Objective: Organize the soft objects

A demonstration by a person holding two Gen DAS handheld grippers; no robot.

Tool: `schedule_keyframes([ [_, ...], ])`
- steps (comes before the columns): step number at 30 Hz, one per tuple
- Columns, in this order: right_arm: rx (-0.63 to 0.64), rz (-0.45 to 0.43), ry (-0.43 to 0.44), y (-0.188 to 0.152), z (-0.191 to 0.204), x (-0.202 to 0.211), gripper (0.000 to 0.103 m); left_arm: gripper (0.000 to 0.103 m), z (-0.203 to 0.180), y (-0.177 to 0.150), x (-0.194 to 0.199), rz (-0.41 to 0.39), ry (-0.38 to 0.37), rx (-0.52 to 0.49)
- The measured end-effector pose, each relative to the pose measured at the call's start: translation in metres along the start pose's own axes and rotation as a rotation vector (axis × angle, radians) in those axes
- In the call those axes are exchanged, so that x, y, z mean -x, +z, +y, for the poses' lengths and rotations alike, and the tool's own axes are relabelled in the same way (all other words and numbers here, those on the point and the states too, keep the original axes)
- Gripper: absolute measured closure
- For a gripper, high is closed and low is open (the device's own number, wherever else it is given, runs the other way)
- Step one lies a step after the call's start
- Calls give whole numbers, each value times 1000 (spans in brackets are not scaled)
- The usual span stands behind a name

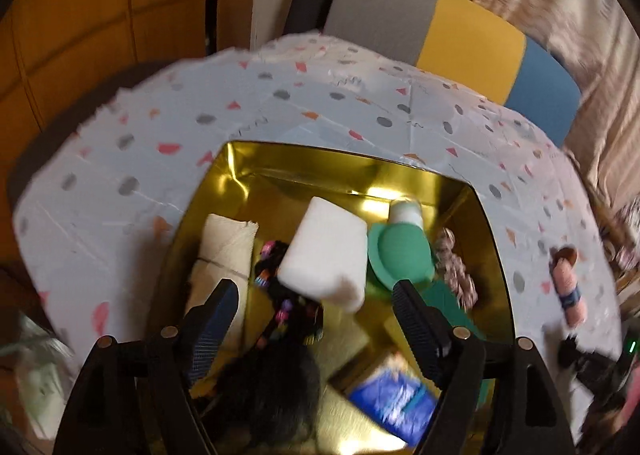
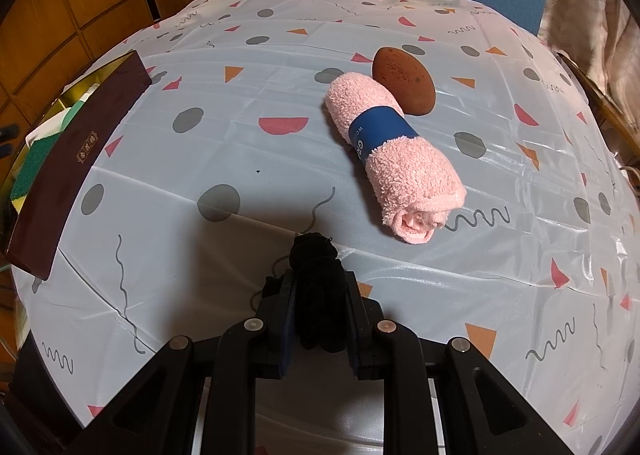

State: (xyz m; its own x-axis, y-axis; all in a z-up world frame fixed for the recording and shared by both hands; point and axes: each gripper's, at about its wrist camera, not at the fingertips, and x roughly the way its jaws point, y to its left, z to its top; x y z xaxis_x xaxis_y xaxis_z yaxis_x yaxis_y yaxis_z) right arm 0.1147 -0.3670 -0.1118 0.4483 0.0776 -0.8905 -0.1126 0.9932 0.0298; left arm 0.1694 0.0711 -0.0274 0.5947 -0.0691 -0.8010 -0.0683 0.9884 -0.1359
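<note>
left gripper: jaws spread wide, nothing pinched – it hangs over the gold box, low centre of the left wrist view, which is pretty blurry

right gripper: jaws pressed in on a black cloth, a dark wad that sticks out past the tips, bottom centre of the right wrist view, just above the tablecloth

box: shiny gold inside, fills the middle of the left view; from the right wrist it's only a dark maroon wall at the left edge

white block: soft-looking foam piece, tilted, in the box between the spread fingers and a bit further up the frame

cream cloth: folded, on the box's left side

green sponge: right of the white block, inside the box

blue pack: lower right of the box, too smeared to read

dark fuzzy stuff: low middle of the box with coloured bits on it – can't tell what it is

pink towel: rolled, blue paper band round it, lying on the tablecloth right of centre, well apart from the box

brown sponge: egg-shaped, touching the towel's far end

chair: grey, yellow and blue back, top of frame behind the table
</note>
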Motion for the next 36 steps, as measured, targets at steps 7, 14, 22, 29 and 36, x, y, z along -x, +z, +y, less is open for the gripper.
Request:
schedule_keyframes([
  [7, 17, -7, -13, -1, 1, 1, 82, 22, -15, -35, 41, -88, 44, -80],
  [14, 20, -10, -20, -1, 2, 1, 82, 22, -22, -59, 65, -121, 42, -117],
  [22, 16, -7, -33, -1, 3, 1, 82, 22, -21, -73, 70, -119, 36, -114],
  [29, -28, 12, -73, 4, 7, 1, 83, 22, -12, -76, 73, -118, 35, -107],
  [36, -65, -6, -71, 9, 22, 11, 84, 22, 0, -79, 77, -128, 43, -100],
])
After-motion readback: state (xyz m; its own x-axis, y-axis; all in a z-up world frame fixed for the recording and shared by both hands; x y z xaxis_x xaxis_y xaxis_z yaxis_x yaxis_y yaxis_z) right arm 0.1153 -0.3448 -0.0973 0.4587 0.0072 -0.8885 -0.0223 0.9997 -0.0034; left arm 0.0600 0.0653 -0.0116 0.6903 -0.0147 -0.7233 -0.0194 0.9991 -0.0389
